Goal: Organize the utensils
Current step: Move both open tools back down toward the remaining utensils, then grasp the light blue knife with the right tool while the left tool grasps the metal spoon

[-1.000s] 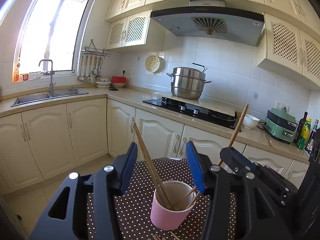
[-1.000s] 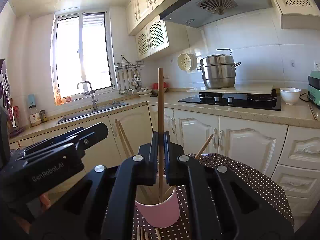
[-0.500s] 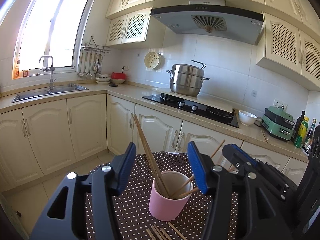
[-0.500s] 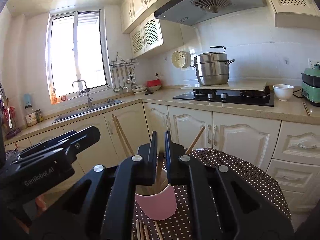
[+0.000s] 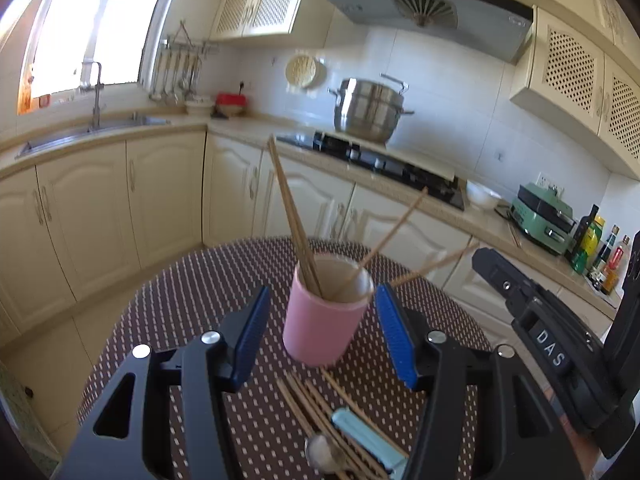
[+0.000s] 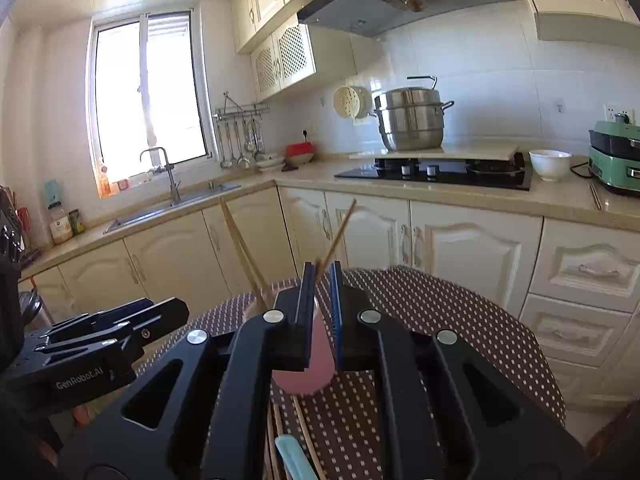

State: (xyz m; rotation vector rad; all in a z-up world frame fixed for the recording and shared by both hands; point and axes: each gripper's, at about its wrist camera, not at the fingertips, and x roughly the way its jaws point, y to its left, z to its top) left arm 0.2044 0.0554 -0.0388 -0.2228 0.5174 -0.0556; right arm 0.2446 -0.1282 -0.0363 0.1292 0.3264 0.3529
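Though half-hidden rightward — spoon [image 5: 322,450] leftward

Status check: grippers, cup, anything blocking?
Left gripper open, straddling pink cup. Right gripper shut, empty. Loose chopsticks lie before cup.

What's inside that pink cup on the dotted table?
The pink cup holds wooden chopsticks leaning out in different directions, at least four. Their lower ends and the cup's bottom are hidden by its wall.
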